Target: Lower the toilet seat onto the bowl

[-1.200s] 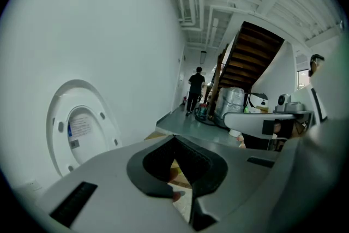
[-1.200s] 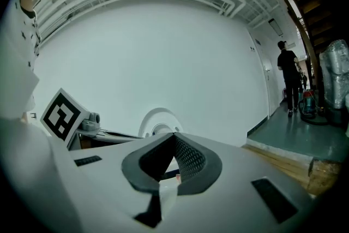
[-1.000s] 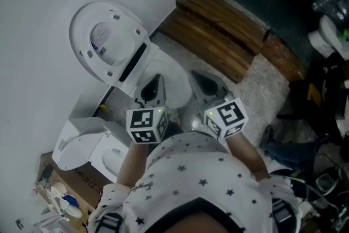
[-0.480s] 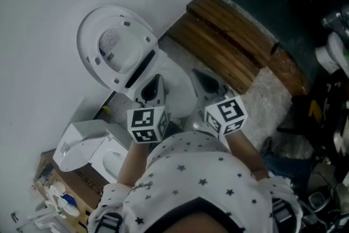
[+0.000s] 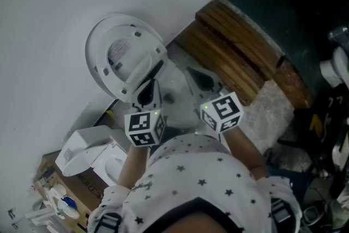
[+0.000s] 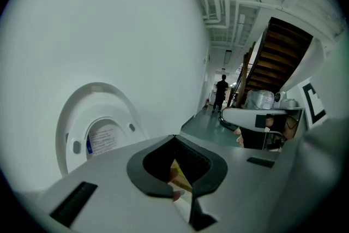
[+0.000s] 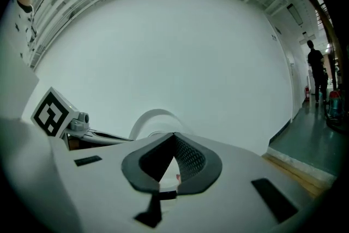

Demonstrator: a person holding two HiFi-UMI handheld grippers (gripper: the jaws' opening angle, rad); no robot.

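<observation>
Flooring of pale speckled stone (image 5: 270,109) is seen at centre right, edged by a wooden platform (image 5: 240,57), with a plain white wall (image 5: 54,3) filling the upper left. One toilet seat (image 5: 115,71) is shown raised against that wall, left of centre, above the bowl (image 5: 173,83). Two grippers are held at the bowl, the left gripper (image 5: 152,84) and the right gripper (image 5: 193,75), each with jaws brought together on nothing. One more white toilet (image 5: 82,153) is seen by one cardboard box (image 5: 82,185) at lower left.

White star-print shirt (image 5: 202,183), marker-cubed grippers
</observation>
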